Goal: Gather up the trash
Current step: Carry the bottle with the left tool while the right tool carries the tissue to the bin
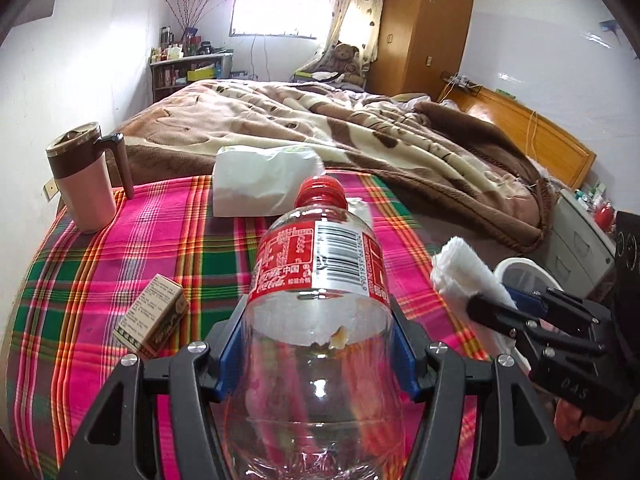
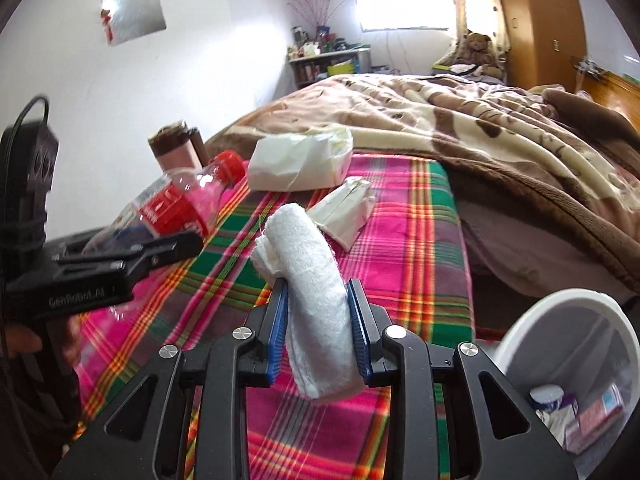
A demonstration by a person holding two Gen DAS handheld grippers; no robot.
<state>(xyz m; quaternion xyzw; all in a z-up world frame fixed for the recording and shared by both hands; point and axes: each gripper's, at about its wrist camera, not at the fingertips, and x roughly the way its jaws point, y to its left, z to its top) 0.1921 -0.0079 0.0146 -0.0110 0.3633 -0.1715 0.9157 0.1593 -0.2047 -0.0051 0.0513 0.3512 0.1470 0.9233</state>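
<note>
1. Left gripper (image 1: 320,344) clamps the clear plastic bottle (image 1: 320,280), lifted above the plaid cloth (image 1: 120,264).
2. Right gripper (image 2: 320,320) pinches a rolled white tissue (image 2: 308,264), also above the plaid cloth.
3. White bin (image 2: 568,320) sits just right of that cloth.

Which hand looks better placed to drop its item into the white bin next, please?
Right, probably. The right gripper is shut on the white wad and the white bin sits just beside it; the left gripper, holding the bottle, is on the far side.
</note>
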